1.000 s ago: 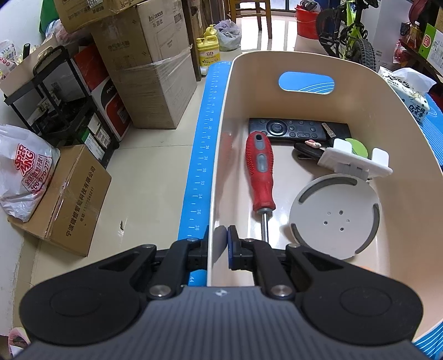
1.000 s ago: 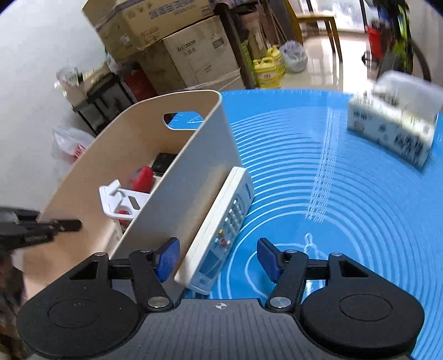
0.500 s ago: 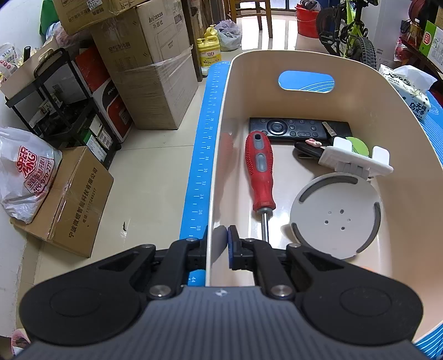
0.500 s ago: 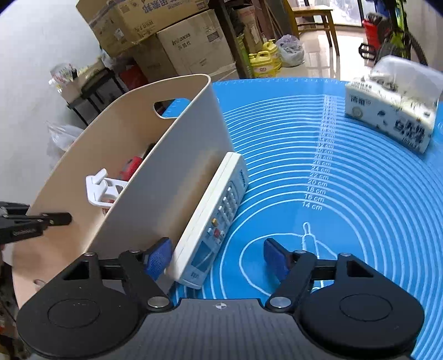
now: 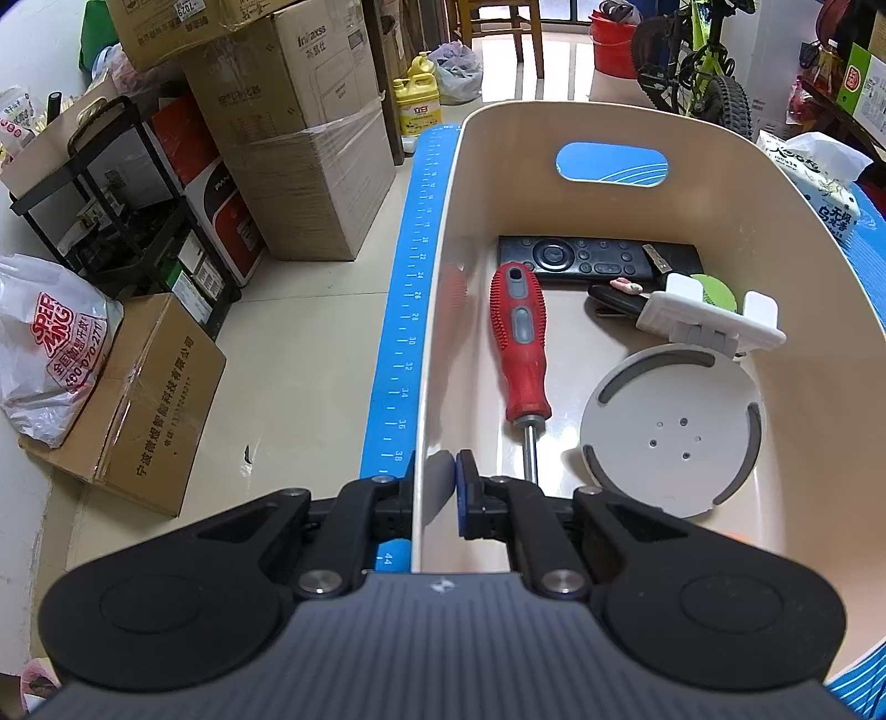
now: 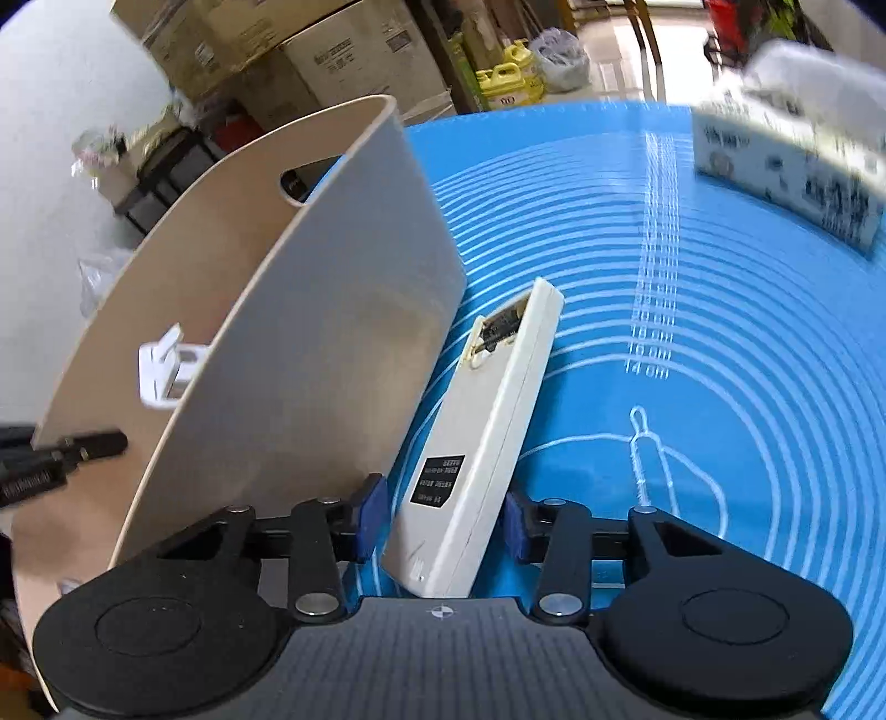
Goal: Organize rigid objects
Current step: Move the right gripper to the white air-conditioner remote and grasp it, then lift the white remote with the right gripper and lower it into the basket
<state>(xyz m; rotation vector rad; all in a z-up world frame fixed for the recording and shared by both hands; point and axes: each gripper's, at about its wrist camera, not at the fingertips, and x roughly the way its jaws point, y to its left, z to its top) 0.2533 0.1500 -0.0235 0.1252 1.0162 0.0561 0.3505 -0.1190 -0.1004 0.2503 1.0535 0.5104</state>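
With screwdriver point(image 5: 520, 343), black remote point(image 5: 598, 259) and disc point(image 5: 673, 429) already binned, left tongs point(image 5: 434, 487) pinch the bin point(image 5: 437, 310) wall while right tongs point(image 6: 440, 512) bracket, contact unclear, the white remote point(image 6: 482, 443) beside it on the surface.

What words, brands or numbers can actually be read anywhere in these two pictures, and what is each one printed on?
"SUPER KING" and "400-070-271": white plastic bag.
"38", "36", "34", "32", "30": ruler scale on the blue mat edge.
"14 cm": blue mat.
"7029": sticker on the top cardboard box.
Chinese print on the brown floor box, tissue pack, and the black label on the white remote: too small or blurred to read.
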